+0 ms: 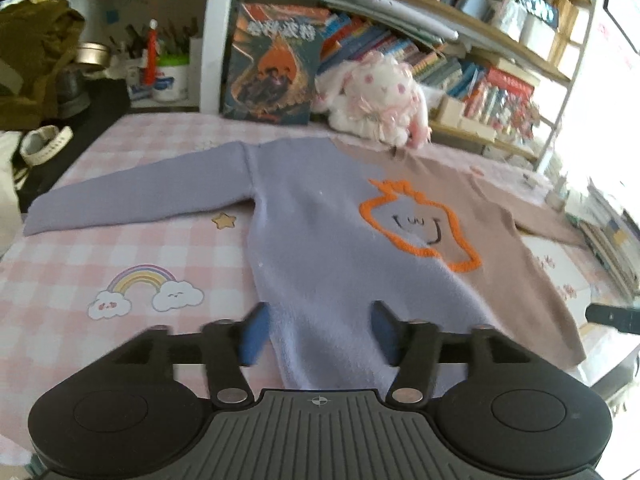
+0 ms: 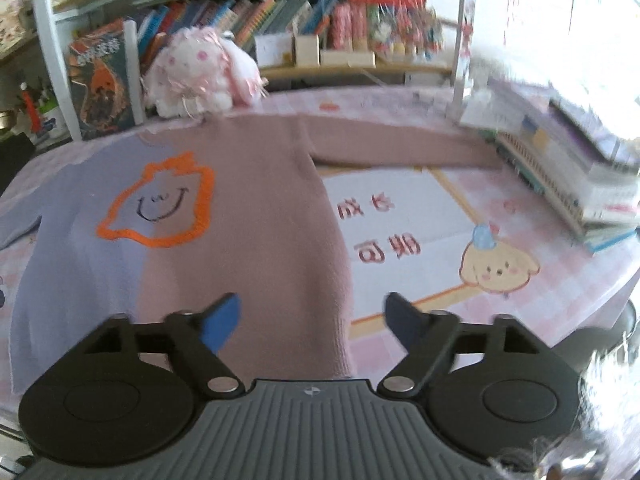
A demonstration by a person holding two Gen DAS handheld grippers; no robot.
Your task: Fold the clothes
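Hovering both sets of fingers spread and empty at the hem of the two-tone sweater (image 1: 320, 240), which lies flat, sleeves out, on the desk (image 1: 60, 272). Risks: left gripper (image 1: 320, 332) pinches one layer; right gripper (image 2: 314, 322) straddles the side edge, so cloth could slip.

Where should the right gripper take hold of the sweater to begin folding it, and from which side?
Probably the brown sleeve near its cuff, from the near side. It lies flat and straight, away from the sweater body, so the open right gripper can pinch its edge.
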